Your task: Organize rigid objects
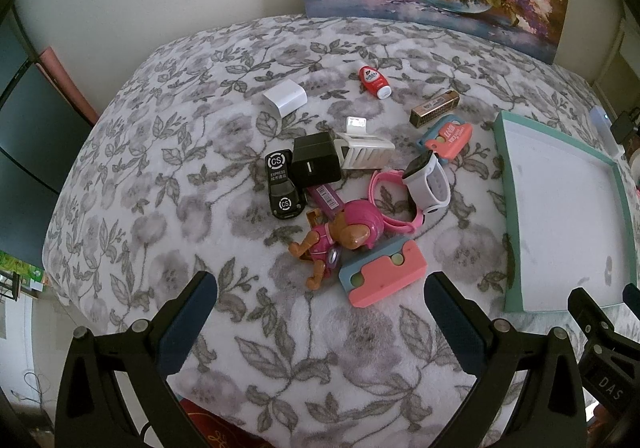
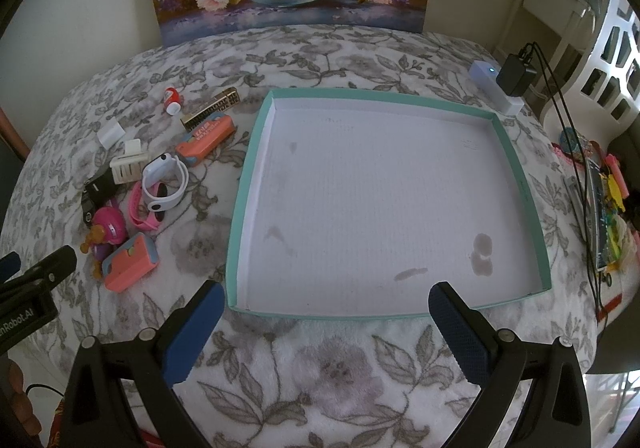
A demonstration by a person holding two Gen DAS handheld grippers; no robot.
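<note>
A white plush blanket [image 1: 280, 348] printed with grey leaves and flowers covers the bed. The shallow cardboard tray [image 2: 250, 184] is teal outside, white inside, with faint brownish stains. A pink-and-brown plastic puppy figure [image 1: 340, 240], a white smartwatch [image 1: 426, 180] and a black toy car [image 1: 282, 184] with white lettering lie left of the tray.

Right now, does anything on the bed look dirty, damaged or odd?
Yes: the teal tray has dark stains on its white floor, the largest near its front right corner. It holds no objects. The toys, chargers and watches lie in a jumbled pile to its left.
</note>
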